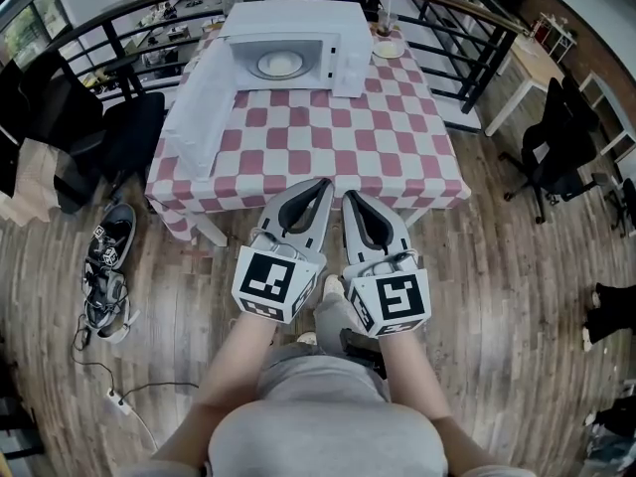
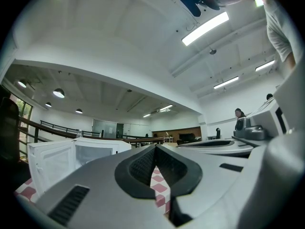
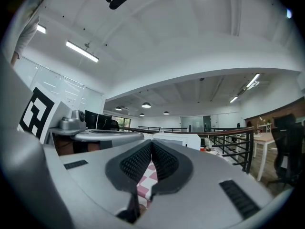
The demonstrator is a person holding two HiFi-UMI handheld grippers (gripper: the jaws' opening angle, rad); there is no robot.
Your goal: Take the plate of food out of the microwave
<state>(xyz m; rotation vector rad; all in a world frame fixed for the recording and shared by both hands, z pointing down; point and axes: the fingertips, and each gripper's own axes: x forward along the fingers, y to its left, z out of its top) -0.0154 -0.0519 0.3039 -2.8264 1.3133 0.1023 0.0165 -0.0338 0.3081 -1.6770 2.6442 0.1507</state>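
Observation:
A white microwave (image 1: 294, 46) stands at the far end of the red-and-white checked table (image 1: 308, 137), its door (image 1: 203, 107) swung wide open to the left. Inside it rests a white plate of food (image 1: 279, 64). My left gripper (image 1: 325, 183) and right gripper (image 1: 348, 199) hover side by side in front of the table's near edge, well short of the microwave. Both are shut with nothing between the jaws. In the left gripper view the microwave (image 2: 97, 151) and its open door (image 2: 50, 163) show low at the left; in the right gripper view the microwave (image 3: 178, 140) sits just past the tips.
A small plate (image 1: 389, 48) and a glass stand right of the microwave. A black railing (image 1: 467, 28) curves behind the table. A black office chair (image 1: 99, 132) is left of the table, another (image 1: 556, 147) at right. Shoes (image 1: 107, 266) and a cable lie on the wooden floor at left.

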